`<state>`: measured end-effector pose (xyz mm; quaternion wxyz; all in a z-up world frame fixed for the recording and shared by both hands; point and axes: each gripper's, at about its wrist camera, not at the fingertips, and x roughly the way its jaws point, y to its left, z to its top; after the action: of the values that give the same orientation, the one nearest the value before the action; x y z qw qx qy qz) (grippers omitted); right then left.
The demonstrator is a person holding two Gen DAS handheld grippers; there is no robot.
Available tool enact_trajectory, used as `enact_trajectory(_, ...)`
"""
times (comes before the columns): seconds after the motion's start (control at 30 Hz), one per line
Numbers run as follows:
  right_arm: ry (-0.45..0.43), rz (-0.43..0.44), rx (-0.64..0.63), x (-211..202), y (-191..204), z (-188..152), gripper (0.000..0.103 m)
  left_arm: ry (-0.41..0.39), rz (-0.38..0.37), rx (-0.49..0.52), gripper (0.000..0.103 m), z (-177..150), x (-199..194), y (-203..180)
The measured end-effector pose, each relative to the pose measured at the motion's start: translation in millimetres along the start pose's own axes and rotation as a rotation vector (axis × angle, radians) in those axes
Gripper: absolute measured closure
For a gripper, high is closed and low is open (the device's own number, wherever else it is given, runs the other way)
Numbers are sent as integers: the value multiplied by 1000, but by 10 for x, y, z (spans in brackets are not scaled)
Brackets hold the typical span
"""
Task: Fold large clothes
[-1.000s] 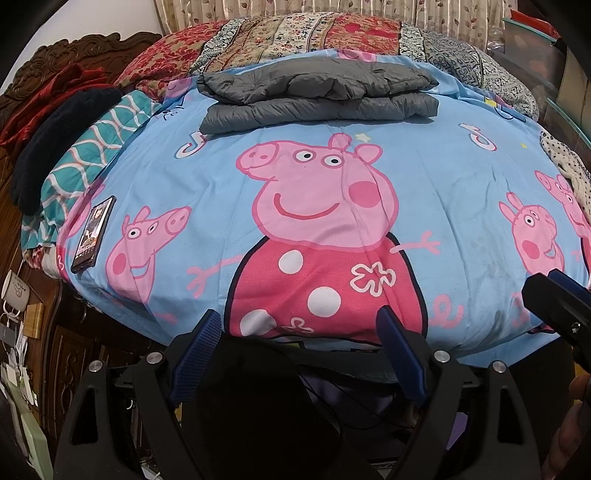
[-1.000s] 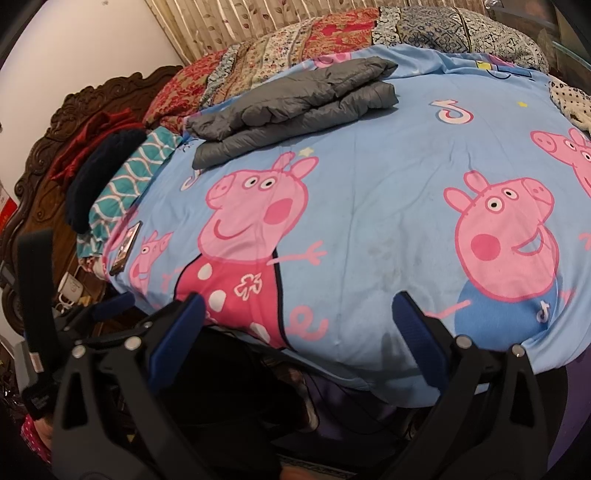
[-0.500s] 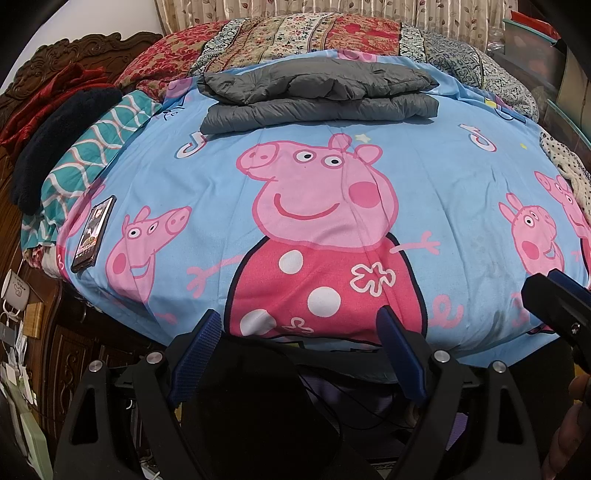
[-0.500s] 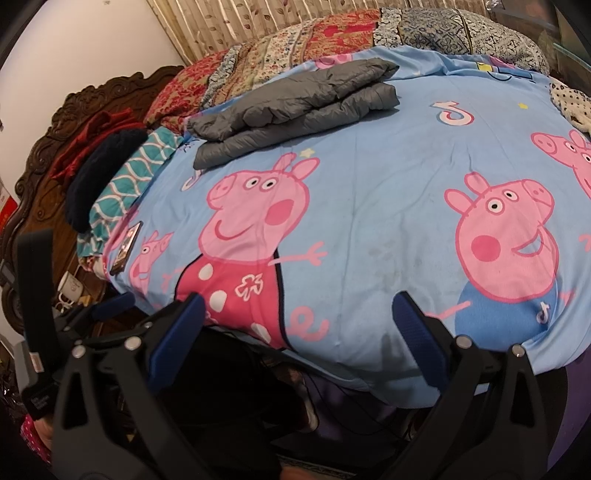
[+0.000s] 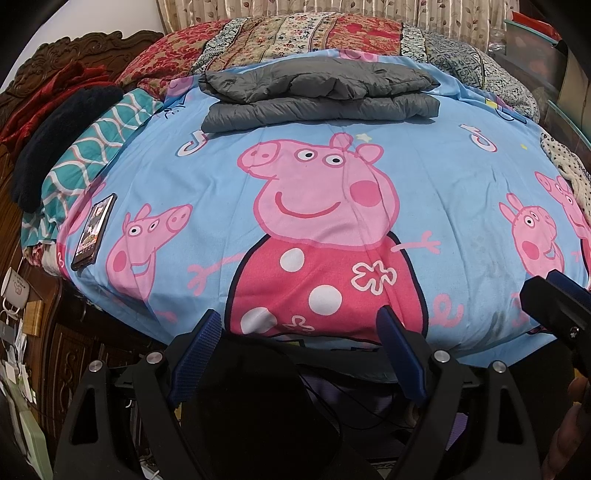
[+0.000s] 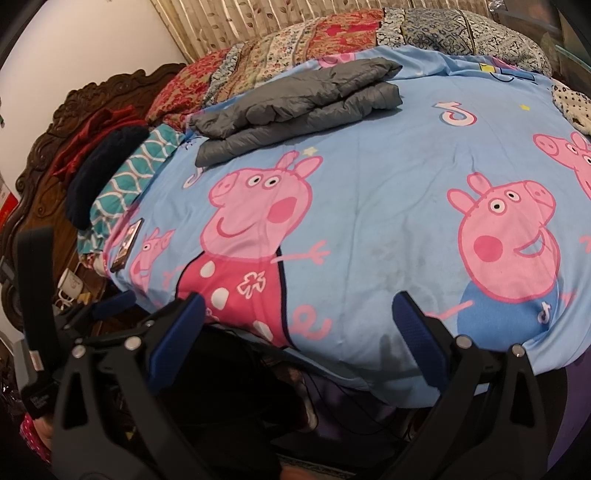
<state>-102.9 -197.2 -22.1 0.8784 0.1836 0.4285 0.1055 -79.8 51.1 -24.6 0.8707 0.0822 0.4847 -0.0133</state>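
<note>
Grey padded garment (image 5: 317,94), folded into a stacked bundle of two thick layers: upper centre of the left wrist view, upper centre-left of the right wrist view (image 6: 295,107). It lies on the blue cartoon-pig bedsheet (image 5: 424,177), just below the patchwork quilt (image 5: 295,35) that runs along the top edge of the frame.

Left gripper (image 5: 299,325): lower centre of its own view, in front of the sheet's near edge. Jaws spread wide, blue-padded fingers (image 5: 195,350) well apart, nothing between them. It also shows at lower left of the right wrist view (image 6: 110,302).

Right gripper (image 6: 299,314): lower centre of its own view, jaws equally wide, blue pads (image 6: 417,332) apart and holding nothing. One tip enters the left wrist view at the right edge (image 5: 554,302).

Both grippers sit well apart from the garment.

Phone (image 5: 94,232): screen up, on the sheet at centre left, near the edge.

Teal wave-pattern cloth (image 5: 88,162), dark navy cloth (image 5: 62,136) and red cloth (image 5: 55,96): piled at upper left against the carved wooden headboard (image 5: 77,46).

White mug (image 5: 14,288): left edge, below the mattress level.

Spotted white fabric (image 5: 569,170): right edge of the bed.
</note>
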Motion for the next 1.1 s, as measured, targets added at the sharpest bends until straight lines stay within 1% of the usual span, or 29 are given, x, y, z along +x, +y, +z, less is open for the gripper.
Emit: enact_trajectory(1.1,3,-1,-6,1,44,-18,7,9,-3,-13,1,-56,21,43)
